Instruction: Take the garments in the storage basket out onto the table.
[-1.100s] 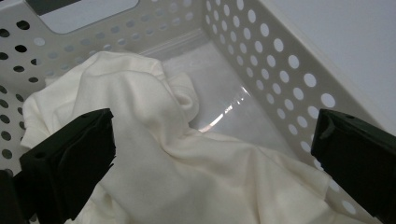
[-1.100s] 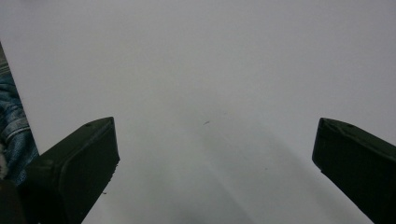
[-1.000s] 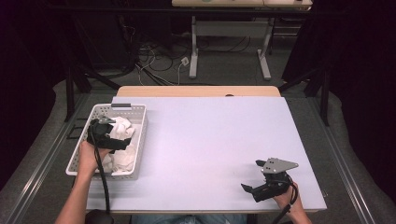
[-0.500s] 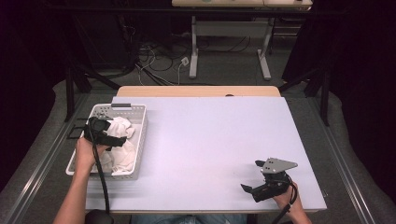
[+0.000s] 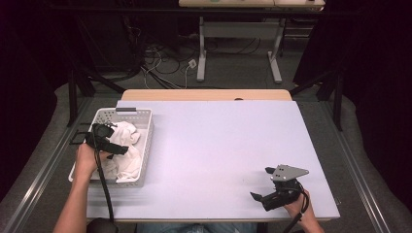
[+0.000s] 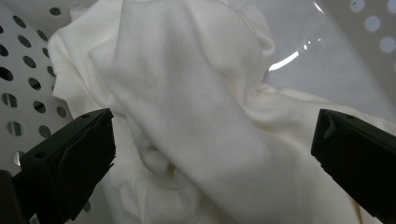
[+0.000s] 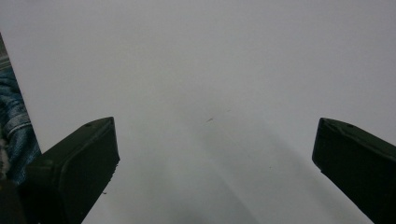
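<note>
My left tool [image 6: 212, 154] hangs over the white cloth [image 6: 196, 116] bunched in the perforated basket [image 5: 141, 121], jaws spread wide. My right tool [image 7: 215, 158] rests wide apart on the bare worktop [image 5: 218, 141].

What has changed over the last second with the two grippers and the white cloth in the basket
The left gripper has drawn back toward the basket's left rim, away from the middle of the white cloth. Its jaws stand wide open over the cloth, gripping nothing. The cloth's folds have shifted slightly, and it remains in the basket. The right gripper, open, has stayed put low over the table at the near right.
</note>
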`<state>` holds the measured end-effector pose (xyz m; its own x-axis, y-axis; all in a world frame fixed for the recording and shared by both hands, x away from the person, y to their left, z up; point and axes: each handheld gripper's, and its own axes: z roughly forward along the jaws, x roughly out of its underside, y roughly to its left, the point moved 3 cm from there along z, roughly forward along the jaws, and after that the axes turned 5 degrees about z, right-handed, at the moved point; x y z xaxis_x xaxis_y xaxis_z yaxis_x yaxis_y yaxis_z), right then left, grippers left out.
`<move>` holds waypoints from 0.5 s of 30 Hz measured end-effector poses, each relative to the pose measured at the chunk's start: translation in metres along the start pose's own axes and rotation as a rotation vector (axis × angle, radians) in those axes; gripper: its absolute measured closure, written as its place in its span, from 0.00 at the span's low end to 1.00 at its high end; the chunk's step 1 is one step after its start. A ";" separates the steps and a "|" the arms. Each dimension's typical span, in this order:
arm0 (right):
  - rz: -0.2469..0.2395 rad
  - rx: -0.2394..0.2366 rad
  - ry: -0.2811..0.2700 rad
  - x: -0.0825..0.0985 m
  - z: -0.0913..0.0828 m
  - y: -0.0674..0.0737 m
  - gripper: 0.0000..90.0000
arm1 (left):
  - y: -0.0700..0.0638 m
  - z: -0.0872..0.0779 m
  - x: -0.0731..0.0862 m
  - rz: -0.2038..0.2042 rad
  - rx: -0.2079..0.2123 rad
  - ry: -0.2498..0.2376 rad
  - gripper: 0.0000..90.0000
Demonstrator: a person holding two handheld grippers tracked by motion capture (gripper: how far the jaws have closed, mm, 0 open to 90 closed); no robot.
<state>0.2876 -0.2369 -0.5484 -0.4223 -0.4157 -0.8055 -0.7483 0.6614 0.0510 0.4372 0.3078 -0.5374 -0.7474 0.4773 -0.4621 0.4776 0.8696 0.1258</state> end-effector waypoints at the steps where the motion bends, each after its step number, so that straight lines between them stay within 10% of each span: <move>1: 0.000 0.000 0.000 0.000 0.000 0.000 0.00 | 0.000 0.001 0.000 -0.003 0.005 0.006 0.00; 15: -0.008 0.005 0.011 0.000 0.002 0.001 0.00 | 0.003 0.020 0.005 0.006 0.071 0.107 0.00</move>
<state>0.2878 -0.2346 -0.5493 -0.4221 -0.4280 -0.7992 -0.7492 0.6610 0.0417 0.4441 0.3100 -0.5569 -0.7877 0.4965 -0.3647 0.5109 0.8573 0.0636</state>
